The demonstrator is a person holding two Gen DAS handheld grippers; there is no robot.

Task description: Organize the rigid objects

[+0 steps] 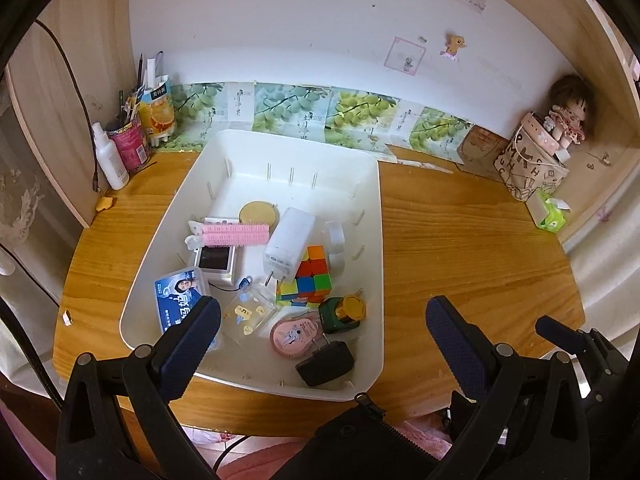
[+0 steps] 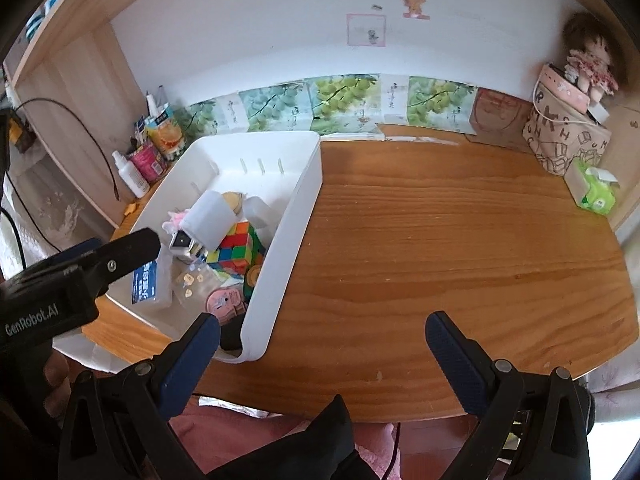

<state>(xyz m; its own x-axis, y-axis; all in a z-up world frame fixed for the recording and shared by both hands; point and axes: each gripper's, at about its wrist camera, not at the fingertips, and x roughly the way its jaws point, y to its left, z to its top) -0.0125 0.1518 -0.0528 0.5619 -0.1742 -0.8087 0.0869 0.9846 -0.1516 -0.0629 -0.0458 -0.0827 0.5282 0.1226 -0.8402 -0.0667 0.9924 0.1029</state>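
Observation:
A white bin (image 1: 372, 240) stands on the wooden desk (image 1: 480, 248) and holds several small items: a colour cube (image 1: 310, 276), a white charger (image 1: 290, 240), a pink hair roller (image 1: 236, 235), a black plug (image 1: 324, 362), a green bottle with gold cap (image 1: 344, 314), a pink round case (image 1: 294, 336) and a blue-labelled box (image 1: 178, 300). My left gripper (image 1: 322, 330) is open and empty above the bin's near end. My right gripper (image 2: 322, 332) is open and empty over the bare desk, right of the bin (image 2: 296, 208).
A pen cup, cans and a white bottle (image 1: 110, 156) stand at the back left. A patterned bag with a doll (image 1: 536, 156) and a green tissue pack (image 1: 554, 212) stand at the back right. The left gripper's body (image 2: 80, 276) shows in the right wrist view.

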